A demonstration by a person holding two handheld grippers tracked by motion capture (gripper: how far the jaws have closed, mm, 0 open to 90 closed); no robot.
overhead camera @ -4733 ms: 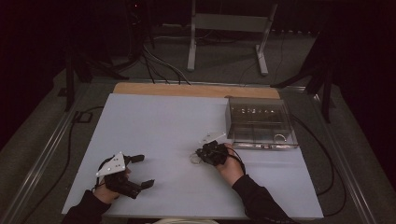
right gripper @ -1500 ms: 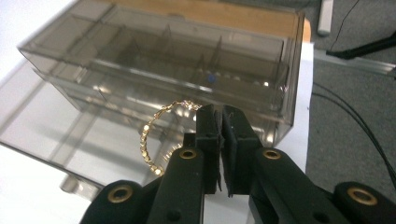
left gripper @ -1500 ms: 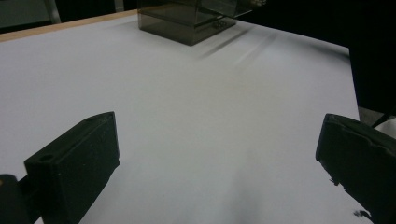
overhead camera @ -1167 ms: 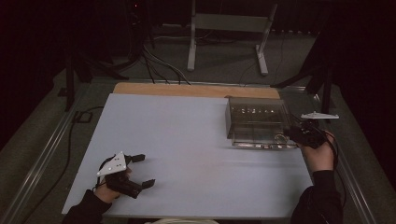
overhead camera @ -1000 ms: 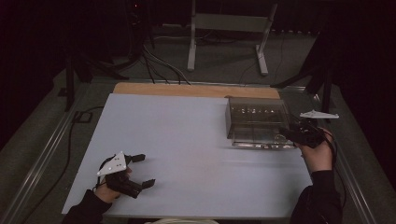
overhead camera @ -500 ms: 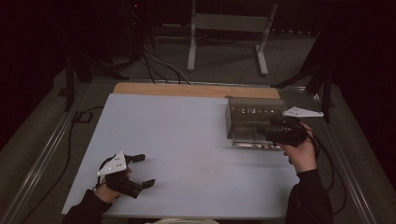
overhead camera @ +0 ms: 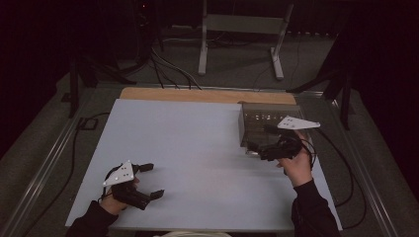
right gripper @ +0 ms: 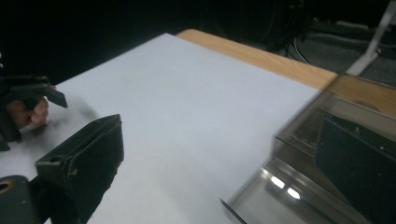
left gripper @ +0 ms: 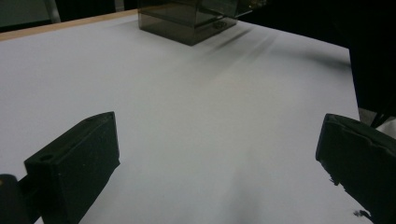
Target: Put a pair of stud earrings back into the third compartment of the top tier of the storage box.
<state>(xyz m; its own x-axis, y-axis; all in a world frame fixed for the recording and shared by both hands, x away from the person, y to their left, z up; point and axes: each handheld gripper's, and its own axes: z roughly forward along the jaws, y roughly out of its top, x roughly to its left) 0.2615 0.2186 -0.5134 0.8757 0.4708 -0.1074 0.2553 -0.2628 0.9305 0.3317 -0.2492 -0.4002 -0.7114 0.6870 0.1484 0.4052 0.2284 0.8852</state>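
A smoky clear plastic box [overhead camera: 269, 118] stands at the back right of the white table [overhead camera: 197, 148]. My right gripper [overhead camera: 257, 149] hovers at the box's front left corner and points left across the table. Its jaws have just been opening and stand open with nothing between them. In the right gripper view [right gripper: 224, 154] one jaw hangs over the white surface and the other in front of the box [right gripper: 303, 126]. My left gripper [overhead camera: 154, 180] rests open near the front left edge. The left gripper view [left gripper: 219, 154] holds only bare table between the jaws, with the box [left gripper: 187, 18] far off.
A wooden strip [overhead camera: 207, 95] runs along the table's far edge. Behind it stand a metal frame [overhead camera: 237, 29] and cables on the floor [overhead camera: 168, 69]. A cable [overhead camera: 341, 168] trails past the table's right side.
My right hand has moved left from the box's right side to its front left corner, and its jaws have spread apart. The left hand has stayed put.
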